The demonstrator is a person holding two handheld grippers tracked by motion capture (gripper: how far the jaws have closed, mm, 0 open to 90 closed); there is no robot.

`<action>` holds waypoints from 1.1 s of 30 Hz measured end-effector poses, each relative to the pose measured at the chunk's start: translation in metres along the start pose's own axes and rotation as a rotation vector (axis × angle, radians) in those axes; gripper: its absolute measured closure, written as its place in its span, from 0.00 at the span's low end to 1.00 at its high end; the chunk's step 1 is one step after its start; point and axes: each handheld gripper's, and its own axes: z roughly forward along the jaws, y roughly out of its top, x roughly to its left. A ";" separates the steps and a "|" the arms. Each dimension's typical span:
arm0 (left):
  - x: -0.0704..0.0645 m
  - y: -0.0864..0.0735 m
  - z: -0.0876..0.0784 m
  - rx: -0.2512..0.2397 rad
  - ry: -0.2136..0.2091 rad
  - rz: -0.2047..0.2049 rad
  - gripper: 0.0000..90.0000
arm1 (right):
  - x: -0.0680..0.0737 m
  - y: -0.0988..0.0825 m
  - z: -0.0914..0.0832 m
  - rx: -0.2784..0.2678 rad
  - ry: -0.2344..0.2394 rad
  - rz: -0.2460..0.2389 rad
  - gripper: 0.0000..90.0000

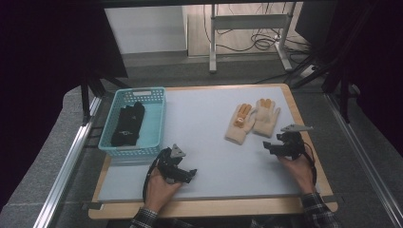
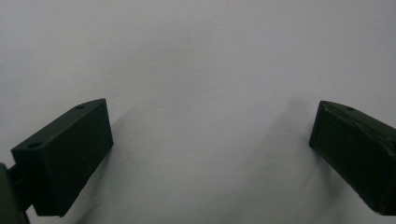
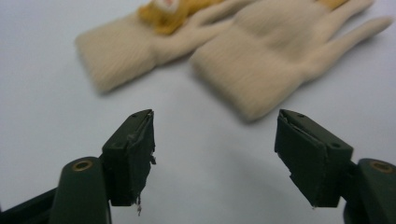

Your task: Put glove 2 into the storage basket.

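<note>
Here the right tool [image 3: 215, 158] hovers with jaws wide and empty just short of the cream gloves [image 1: 252, 121] lying side by side on the surface [image 1: 209, 156], while the left tool [image 2: 210, 154] gapes empty too.

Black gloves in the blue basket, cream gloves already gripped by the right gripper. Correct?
Not quite. The black gloves do lie in the blue basket, but the right gripper is open and short of the cream gloves, touching neither, as the right gripper view shows.
</note>
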 end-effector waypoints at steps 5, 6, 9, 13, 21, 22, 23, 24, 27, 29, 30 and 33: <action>0.000 0.000 0.000 -0.001 0.000 -0.001 0.00 | -0.024 0.023 0.008 -0.001 -0.024 0.018 0.34; 0.000 0.000 0.000 -0.001 0.000 -0.001 0.00 | -0.028 0.027 0.012 0.003 -0.027 0.022 0.35; 0.000 0.000 0.000 0.001 -0.001 0.001 0.00 | -0.036 0.037 0.022 0.008 -0.039 0.011 0.35; 0.000 0.000 0.000 0.001 -0.001 0.001 0.00 | -0.043 0.048 0.036 0.014 -0.061 -0.026 0.35; 0.000 0.000 0.000 0.001 -0.001 0.001 0.00 | -0.055 0.063 0.062 0.035 -0.060 -0.036 0.36; 0.000 0.000 0.000 0.001 -0.001 0.001 0.00 | -0.055 0.064 0.065 0.037 -0.067 -0.037 0.36; 0.000 0.000 0.000 0.001 -0.001 0.001 0.00 | -0.056 0.064 0.068 0.039 -0.075 -0.039 0.35; 0.000 0.000 0.000 0.001 -0.001 0.001 0.00 | -0.057 0.065 0.072 0.039 -0.078 -0.041 0.35; 0.000 0.000 0.000 0.000 -0.001 0.001 0.00 | -0.060 0.065 0.081 0.046 -0.079 -0.037 0.33; 0.000 0.000 0.000 0.000 -0.001 0.001 0.00 | -0.061 0.065 0.086 0.042 -0.071 -0.036 0.29; 0.000 0.000 0.000 0.000 -0.001 0.001 0.00 | -0.061 0.065 0.088 0.041 -0.072 -0.043 0.28; 0.000 0.000 0.000 0.000 -0.001 0.001 0.00 | -0.059 0.064 0.095 0.055 -0.064 -0.075 0.26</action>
